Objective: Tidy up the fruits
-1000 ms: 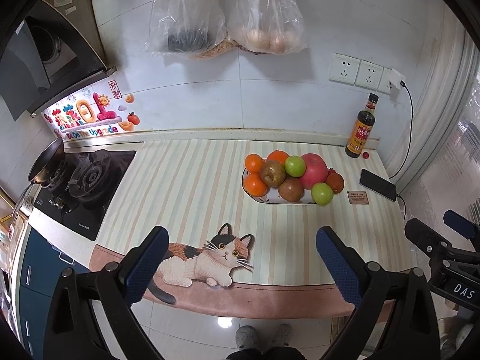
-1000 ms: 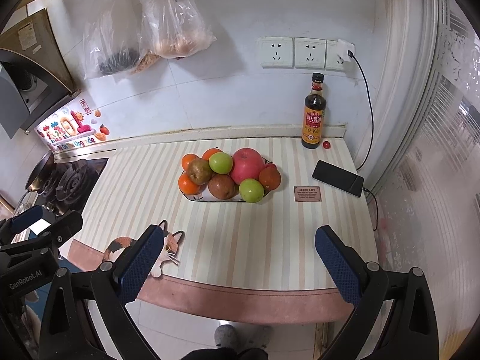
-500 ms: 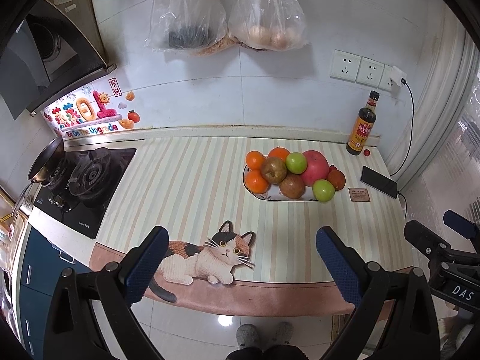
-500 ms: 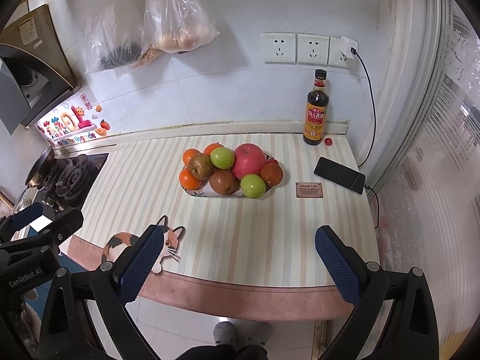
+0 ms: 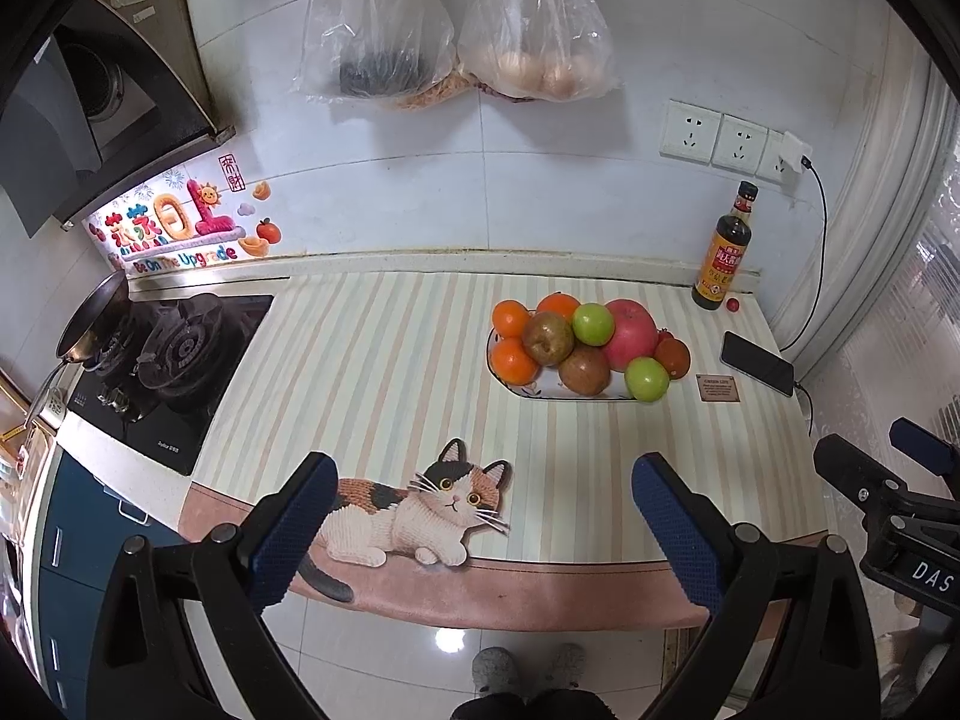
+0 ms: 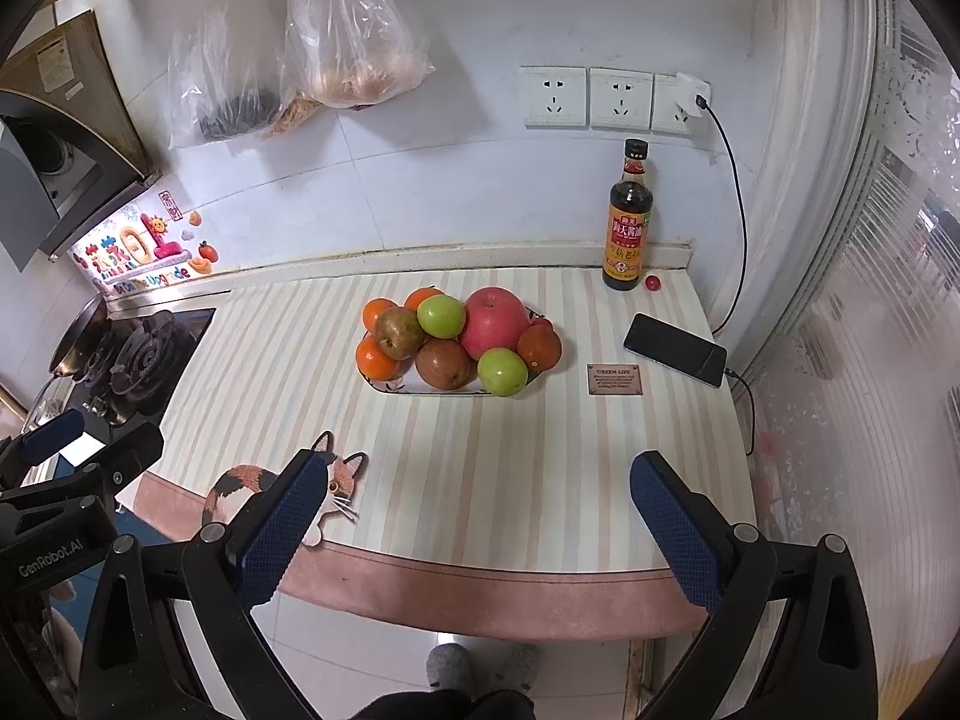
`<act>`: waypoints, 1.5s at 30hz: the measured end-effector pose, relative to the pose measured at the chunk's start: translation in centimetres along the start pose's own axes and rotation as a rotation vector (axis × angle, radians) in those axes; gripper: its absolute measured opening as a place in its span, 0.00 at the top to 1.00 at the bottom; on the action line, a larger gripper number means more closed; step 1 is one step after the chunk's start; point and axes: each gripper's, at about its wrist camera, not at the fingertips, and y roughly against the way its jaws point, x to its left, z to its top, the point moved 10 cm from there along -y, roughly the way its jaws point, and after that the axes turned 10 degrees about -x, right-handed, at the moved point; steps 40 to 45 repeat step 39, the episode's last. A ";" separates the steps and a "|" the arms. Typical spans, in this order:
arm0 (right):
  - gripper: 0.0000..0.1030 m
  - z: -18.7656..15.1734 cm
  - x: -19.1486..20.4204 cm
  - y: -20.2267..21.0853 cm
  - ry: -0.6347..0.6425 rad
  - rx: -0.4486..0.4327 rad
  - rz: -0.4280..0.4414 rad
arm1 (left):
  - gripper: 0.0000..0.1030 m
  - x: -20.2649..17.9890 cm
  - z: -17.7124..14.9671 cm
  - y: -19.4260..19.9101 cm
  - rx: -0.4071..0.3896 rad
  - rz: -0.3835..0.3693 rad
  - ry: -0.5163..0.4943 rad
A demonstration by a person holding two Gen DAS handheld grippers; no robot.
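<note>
**Striped tabletop, fruit plate loaded, both grippers idle**

Striped cloth covers the tabletop (image 5: 384, 372), with a pink border along the near edge and a cat figure (image 5: 420, 504) printed near the front left. A gas hob (image 5: 162, 360) sits at the left end, with a dark pan (image 5: 90, 324) on its far burner. On the tiled wall above hang two clear bags (image 5: 456, 24); a row of sockets (image 6: 612, 97) is mounted to the right.

Left gripper (image 5: 480, 516): held above the near tabletop edge, jaws wide apart, nothing between them. Right gripper (image 6: 474, 516): same height, just to the right of the left one, jaws wide apart, nothing between them. Neither touches the fruit.

The plate (image 6: 432, 389) stands right of centre on the tabletop, well beyond both grippers. It carries a heap of fruit:
- one red apple (image 6: 495, 324), the largest piece, at the back right;
- two brown pears (image 6: 444, 363), at the centre and left;
- two green apples (image 6: 503, 372), one on top, one at the front right edge;
- several oranges (image 6: 375, 358) along the left side and back, and one darker orange fruit (image 6: 540, 348) at the right.

A sauce bottle (image 6: 627, 222) stands upright at the back wall, with a small red cap (image 6: 652, 283) just beside it. A phone (image 6: 675, 349) lies flat near the right edge, plugged into a cable (image 6: 741, 210). A small brown card (image 6: 615, 379) lies between the plate and the phone.
</note>
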 end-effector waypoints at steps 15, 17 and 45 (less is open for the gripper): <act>0.00 0.0 0.0 0.2 -0.001 -0.003 -0.002 | 0.02 0.0 0.0 0.2 0.000 -0.003 0.000; 0.00 -0.1 0.0 0.5 -0.002 -0.005 -0.001 | 0.02 -0.1 0.0 0.2 0.001 -0.003 0.001; 0.00 -0.4 0.3 1.6 -0.007 -0.011 0.006 | 0.02 -0.3 0.3 0.8 -0.007 -0.005 0.001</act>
